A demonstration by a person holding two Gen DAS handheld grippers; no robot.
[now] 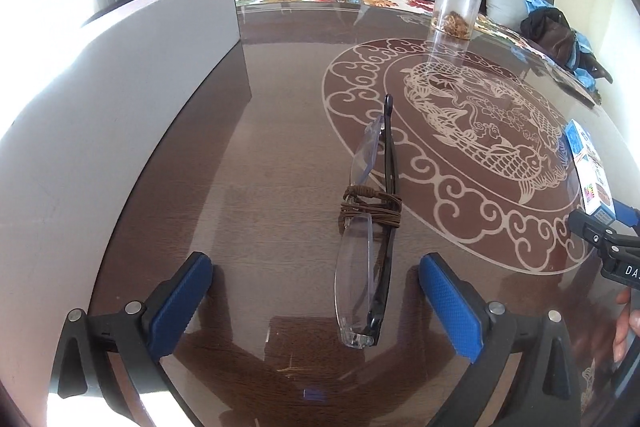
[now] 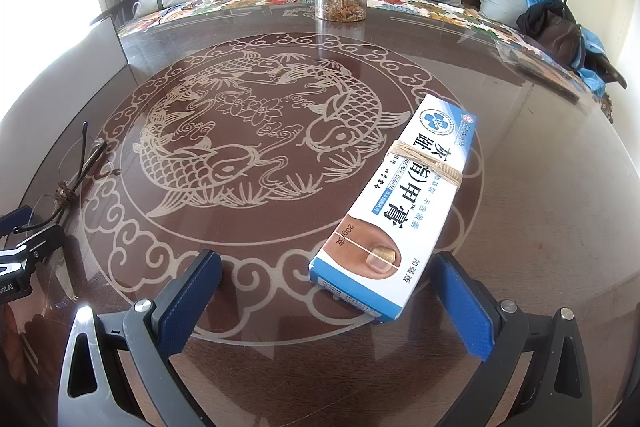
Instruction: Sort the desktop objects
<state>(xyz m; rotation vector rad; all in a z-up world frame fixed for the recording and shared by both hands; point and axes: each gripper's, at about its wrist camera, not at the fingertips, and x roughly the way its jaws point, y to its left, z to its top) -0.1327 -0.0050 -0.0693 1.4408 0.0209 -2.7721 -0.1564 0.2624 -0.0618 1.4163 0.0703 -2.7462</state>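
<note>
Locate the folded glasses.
The folded glasses lie on the glass tabletop between the left gripper's open fingers, at the fish medallion's edge.

Folded glasses [image 1: 370, 227] (cord-wrapped) between spread fingers [image 1: 180, 303]

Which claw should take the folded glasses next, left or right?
Left. The folded glasses lie between the open left claw pads on the table. The right claw, also open, sits over the cream box, with the glasses far to its side.
</note>
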